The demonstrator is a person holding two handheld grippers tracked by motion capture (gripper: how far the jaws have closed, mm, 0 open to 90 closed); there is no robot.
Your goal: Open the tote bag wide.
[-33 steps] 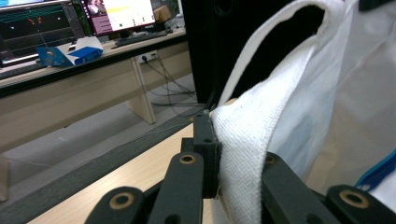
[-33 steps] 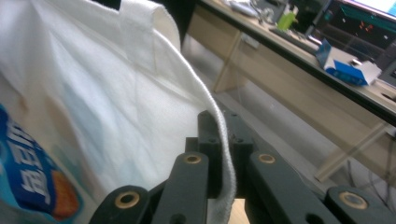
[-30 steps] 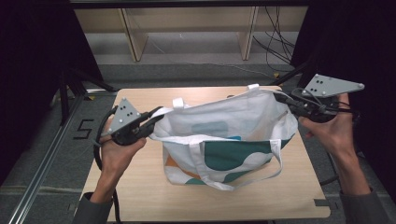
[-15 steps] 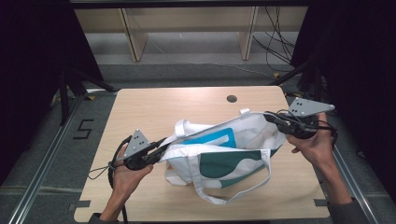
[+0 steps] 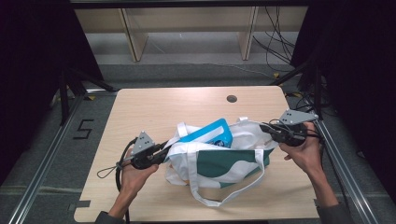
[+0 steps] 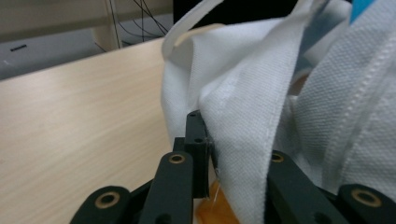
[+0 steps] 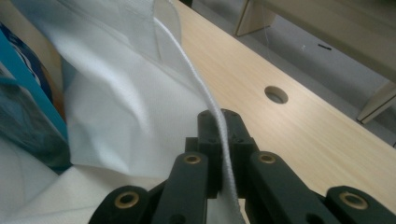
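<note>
Near the worktop's [image 5: 140, 107] front edge lies the white-and-green tote bag [image 5: 224, 161]. The left claw [image 5: 164, 148] is clamped on its left rim, the right claw [image 5: 266, 127] pinches its right rim. A blue box [image 5: 208, 134] pokes out behind.

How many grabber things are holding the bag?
2. The left gripper pinches the tote bag at its left edge; the right gripper pinches its right edge.

Left gripper [image 5: 164, 153] and right gripper [image 5: 264, 127] held low, jaws clamped together.
</note>
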